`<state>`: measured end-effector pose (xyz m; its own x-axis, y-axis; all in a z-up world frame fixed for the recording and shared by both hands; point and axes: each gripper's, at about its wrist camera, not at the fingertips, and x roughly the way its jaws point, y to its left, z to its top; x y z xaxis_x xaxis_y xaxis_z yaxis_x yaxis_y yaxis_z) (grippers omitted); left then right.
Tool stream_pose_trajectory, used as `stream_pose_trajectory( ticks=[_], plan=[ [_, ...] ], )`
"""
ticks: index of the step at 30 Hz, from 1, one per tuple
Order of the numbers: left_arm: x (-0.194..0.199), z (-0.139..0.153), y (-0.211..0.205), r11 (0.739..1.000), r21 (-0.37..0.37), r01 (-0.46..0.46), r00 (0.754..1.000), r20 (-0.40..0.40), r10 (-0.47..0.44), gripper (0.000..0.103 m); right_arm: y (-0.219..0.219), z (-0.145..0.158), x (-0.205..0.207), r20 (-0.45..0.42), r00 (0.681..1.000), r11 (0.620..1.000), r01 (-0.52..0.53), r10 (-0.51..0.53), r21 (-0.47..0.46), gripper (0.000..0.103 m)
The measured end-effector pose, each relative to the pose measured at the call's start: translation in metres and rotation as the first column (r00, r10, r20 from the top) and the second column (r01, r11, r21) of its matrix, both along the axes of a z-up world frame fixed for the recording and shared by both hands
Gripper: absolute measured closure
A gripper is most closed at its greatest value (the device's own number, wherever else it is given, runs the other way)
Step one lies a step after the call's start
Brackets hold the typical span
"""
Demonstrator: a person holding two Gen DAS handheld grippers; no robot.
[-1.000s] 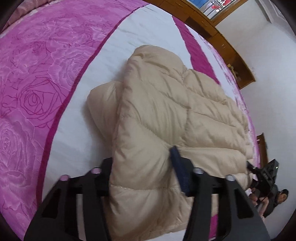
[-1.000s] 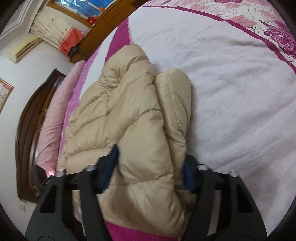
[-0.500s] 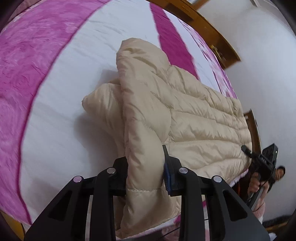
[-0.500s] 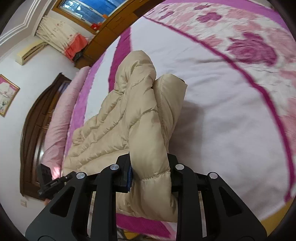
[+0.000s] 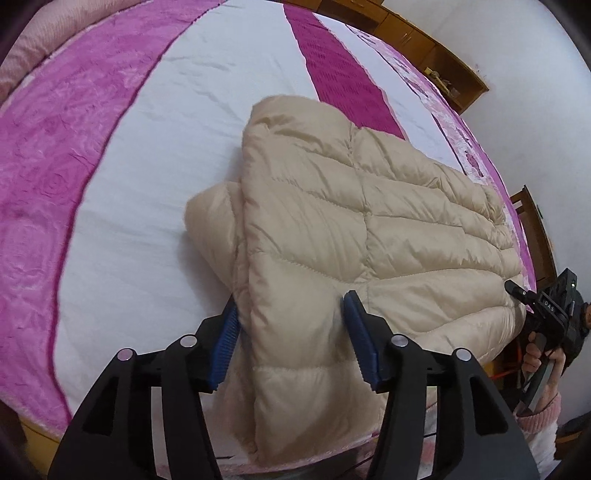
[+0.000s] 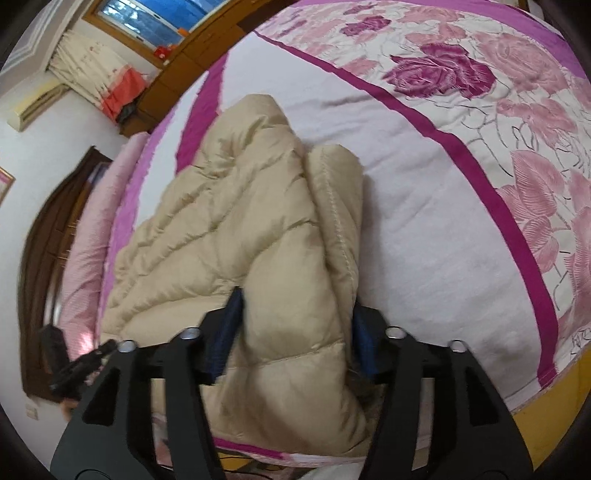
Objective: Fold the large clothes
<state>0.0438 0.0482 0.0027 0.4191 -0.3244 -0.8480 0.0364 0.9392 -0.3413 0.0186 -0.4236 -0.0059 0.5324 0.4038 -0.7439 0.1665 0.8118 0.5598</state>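
A wide bed (image 5: 155,155) fills both views, its cover white down the middle with magenta bands and rose-printed borders (image 6: 517,155) to the sides. A wooden cabinet (image 5: 424,40) runs along the wall at about 1 o'clock in the left wrist view, and a curtained window (image 6: 147,22) sits near 11 o'clock in the right wrist view.

On the white strip lies the beige quilted down jacket (image 5: 369,206), the thing being folded. It reaches from the near edge of the bed, at 6 o'clock, up toward the centre of each view, and it is already doubled: a broad padded panel lies on top, and a rounded, rolled portion, which may be a tucked sleeve, pokes out from under it at about 9 o'clock in the left wrist view.

The left gripper (image 5: 291,332) has its blue-padded jaws standing apart on either side of the near hem ridge; the left pad touches the fabric, the right pad looks just clear, so it reads as parted, not clamped. The right gripper (image 6: 295,325) straddles the thick near-edge bundle the same way, jaws wide, padding bulging between them; whether it presses at all is hard to say.

As a judgement, the side folds look done and the garment is a compact slab. What seems left is a lengthwise fold from the near hem toward 12 o'clock, then flattening the puffed filling.
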Motion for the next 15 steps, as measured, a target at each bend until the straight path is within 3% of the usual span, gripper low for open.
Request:
stream_pose_trajectory(
  ticks=[3, 8, 15],
  plan=[
    [-0.013, 0.017, 0.006, 0.999, 0.033, 0.005, 0.999, 0.033, -0.006, 0.048, -0.004, -0.009, 0.001, -0.013, 1.000, 1.000, 0.004, -0.004, 0.009, 0.032],
    [-0.020, 0.044, -0.006, 0.998, 0.054, 0.031, 0.994, 0.099, -0.037, 0.046, -0.008, -0.018, 0.000, -0.013, 1.000, 0.999, 0.006, -0.006, 0.046, 0.028],
    [-0.019, 0.053, -0.060, 0.982, 0.058, 0.179, 0.974, 0.131, -0.185, 0.042, -0.012, -0.019, -0.004, 0.008, 1.000, 0.993, -0.012, 0.011, 0.115, 0.028]
  ],
)
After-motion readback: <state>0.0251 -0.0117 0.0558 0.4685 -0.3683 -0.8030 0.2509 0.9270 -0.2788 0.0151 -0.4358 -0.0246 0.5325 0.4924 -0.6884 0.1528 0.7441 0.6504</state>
